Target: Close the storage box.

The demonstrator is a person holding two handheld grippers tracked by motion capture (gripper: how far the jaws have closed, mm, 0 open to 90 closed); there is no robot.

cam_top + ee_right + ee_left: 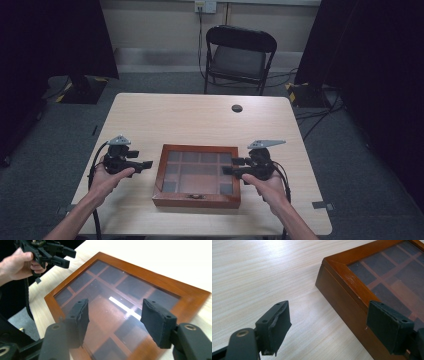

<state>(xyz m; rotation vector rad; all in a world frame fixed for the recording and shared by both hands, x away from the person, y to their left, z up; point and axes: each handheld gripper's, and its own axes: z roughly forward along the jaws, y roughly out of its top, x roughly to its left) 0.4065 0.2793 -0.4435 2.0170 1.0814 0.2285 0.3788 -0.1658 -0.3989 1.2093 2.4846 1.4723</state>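
A closed wooden box (197, 176) with a glass lid lies flat on the bench (200, 117), near the person's edge and roughly midway between the two hands. Its long axis runs left to right across the bench. The front wall with a small metal clasp (196, 196) faces the person, and the back edge faces the chair (239, 57) beyond the bench. Dark compartments split by wooden dividers show through the glass.

The left hand-held gripper (148, 164) is held level just left of the box, with its jaws pointing right toward the box's left side. The left hand (107, 177) wraps the grip from below, and the forearm comes in from the bottom left. In the left gripper view the jaws stand apart with nothing between them. One pad (278, 326) is over bare bench, and the other (387, 325) is in front of the box's side wall. I cannot tell whether that pad touches the wood.

The right hand-held gripper (229, 166) is held level at the box's right side, with its jaws pointing left over the lid's right part. The right hand (267, 185) grips it from below and behind. In the right gripper view its jaws are released and spread above the glass with nothing between them. Its pads (81, 320) are clear of the lid.

A dark round cable hole (237, 108) sits at the far side of the bench.
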